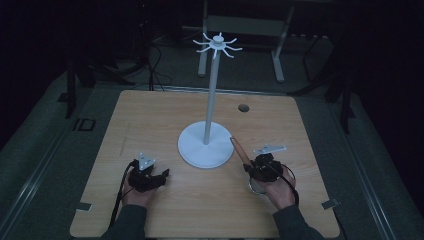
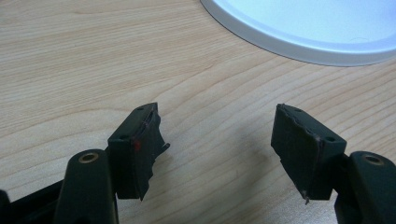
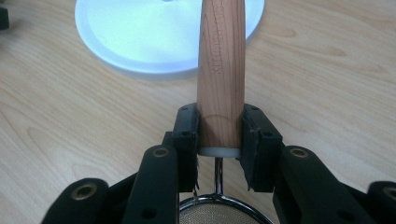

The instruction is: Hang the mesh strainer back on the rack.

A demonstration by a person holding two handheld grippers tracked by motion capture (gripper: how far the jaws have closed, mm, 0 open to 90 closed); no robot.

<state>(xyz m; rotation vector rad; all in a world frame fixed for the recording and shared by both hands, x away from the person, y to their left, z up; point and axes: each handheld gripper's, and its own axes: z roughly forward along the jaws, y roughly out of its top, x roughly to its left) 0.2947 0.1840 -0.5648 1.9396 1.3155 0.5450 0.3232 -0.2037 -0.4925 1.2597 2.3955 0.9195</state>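
A strainer's wooden handle (image 3: pixel 221 79) is clamped by the right gripper (image 3: pixel 219 135) near the bench's front edge, probably for hanging on the white stand (image 1: pixel 206 145), which calls for lifting; the left gripper (image 2: pixel 217 140) fingers are held apart, empty.

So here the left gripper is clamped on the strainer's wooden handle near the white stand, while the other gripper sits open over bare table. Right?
Wrong gripper. The right gripper is shut on the strainer's wooden handle beside the white stand, as the right gripper view shows. The left gripper is the open one, over bare table.
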